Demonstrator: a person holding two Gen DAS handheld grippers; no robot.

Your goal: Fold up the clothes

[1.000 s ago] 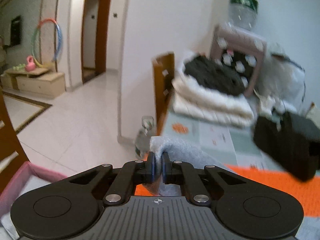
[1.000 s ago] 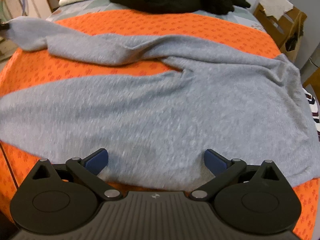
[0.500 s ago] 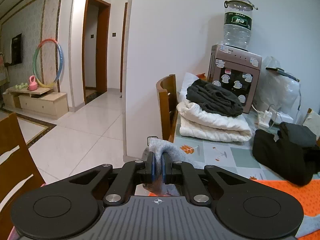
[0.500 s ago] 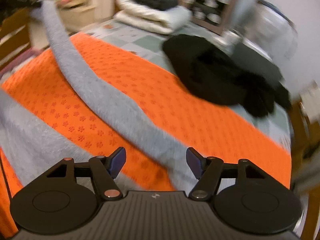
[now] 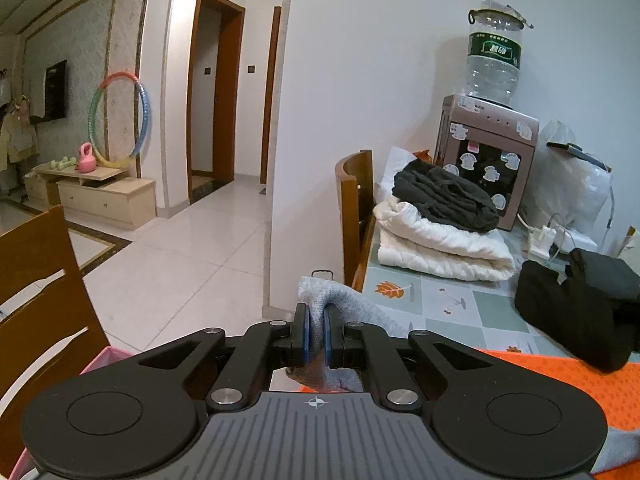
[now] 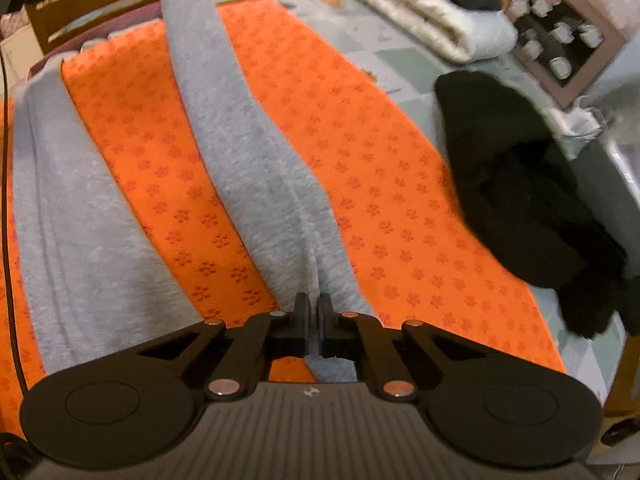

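Since half a second ago, the right gripper [image 6: 314, 322] has closed its spread jaws onto the grey sleeve [image 6: 240, 152]. That sleeve runs as one long taut band from this pinch, up and away across the orange mat [image 6: 360, 160], to the left gripper [image 5: 316, 334], which clamps the cuff end raised past the mat's far edge. Black clothes [image 6: 528, 200] lie to the right.
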